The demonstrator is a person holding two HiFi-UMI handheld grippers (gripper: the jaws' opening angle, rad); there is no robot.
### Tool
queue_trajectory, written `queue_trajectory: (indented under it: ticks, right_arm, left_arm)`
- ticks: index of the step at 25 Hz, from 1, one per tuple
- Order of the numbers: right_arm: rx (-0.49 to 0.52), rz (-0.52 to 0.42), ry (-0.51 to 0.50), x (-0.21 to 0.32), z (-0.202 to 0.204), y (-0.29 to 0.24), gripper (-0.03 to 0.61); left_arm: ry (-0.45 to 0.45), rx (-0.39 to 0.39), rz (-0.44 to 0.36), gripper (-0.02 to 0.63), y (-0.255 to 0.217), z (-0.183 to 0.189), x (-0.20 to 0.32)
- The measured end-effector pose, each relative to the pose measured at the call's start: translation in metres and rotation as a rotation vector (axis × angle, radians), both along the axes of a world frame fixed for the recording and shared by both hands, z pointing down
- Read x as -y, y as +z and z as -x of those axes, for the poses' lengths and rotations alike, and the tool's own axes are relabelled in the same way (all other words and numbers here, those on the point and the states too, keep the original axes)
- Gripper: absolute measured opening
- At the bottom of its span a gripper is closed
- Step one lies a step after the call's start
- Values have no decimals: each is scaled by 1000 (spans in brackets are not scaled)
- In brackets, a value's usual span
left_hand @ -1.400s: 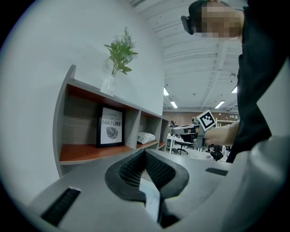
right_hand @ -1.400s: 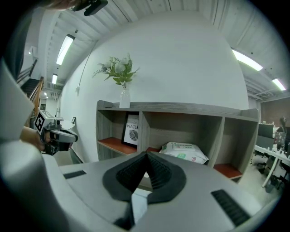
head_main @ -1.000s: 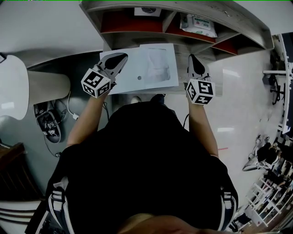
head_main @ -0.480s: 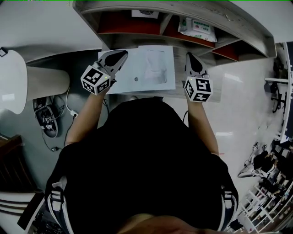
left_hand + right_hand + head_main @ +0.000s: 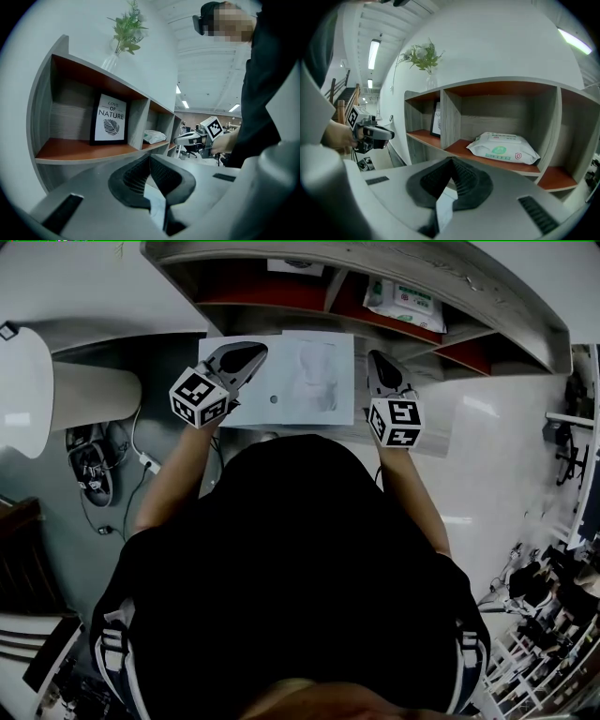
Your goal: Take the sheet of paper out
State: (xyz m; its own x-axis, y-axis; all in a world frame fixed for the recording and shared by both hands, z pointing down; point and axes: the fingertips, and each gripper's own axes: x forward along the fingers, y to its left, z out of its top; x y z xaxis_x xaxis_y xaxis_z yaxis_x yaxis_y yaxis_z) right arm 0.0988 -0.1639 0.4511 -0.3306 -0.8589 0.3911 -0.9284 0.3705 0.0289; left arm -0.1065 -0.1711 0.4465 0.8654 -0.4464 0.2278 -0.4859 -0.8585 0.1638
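A white sheet of paper (image 5: 300,381) with a faint grey print is held flat in front of the shelf unit. My left gripper (image 5: 246,357) lies over its left part. In the left gripper view the left gripper (image 5: 150,161) is shut, and a strip of the paper (image 5: 157,206) shows under its pads. My right gripper (image 5: 378,367) sits at the sheet's right edge. Its own view shows the right gripper (image 5: 452,164) shut too, with a white edge of the paper (image 5: 444,208) in the gap. Each gripper sees the other: the right gripper (image 5: 192,138), the left gripper (image 5: 375,133).
The grey shelf unit (image 5: 450,287) with red-brown boards stands just ahead. It holds a framed print (image 5: 111,119) and a pack of wipes (image 5: 502,146). A vase with a green sprig (image 5: 124,33) stands on top. A white round stand (image 5: 23,399) and cables (image 5: 94,474) are at the left.
Both grippers and the sheet have shifted a little towards the shelf. The right gripper has come leftwards, closer to the paper's right edge, and tipped down.
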Motion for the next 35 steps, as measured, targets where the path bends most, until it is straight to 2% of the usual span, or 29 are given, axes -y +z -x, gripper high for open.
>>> queue_trajectory:
  ticks: [8,14,20,26,35]
  right_arm:
    - [15,59,-69,7,0,27,12]
    - [13,125,-127,3,3,56,12]
    - [7,201,-170,-4,-3,92,12]
    - [8,242,-167,3,-28,115,12]
    - [7,298,-177,8,-47,145,12]
  left_arm:
    - [23,19,105,23,30,-17,3]
    - [56,65,117,27,55,-35,1]
    - [86,85,185,93,86,-58,-2]
    - [86,116,237,137,120,-76,1]
    - [72,202,325,198,177,-89,-3]
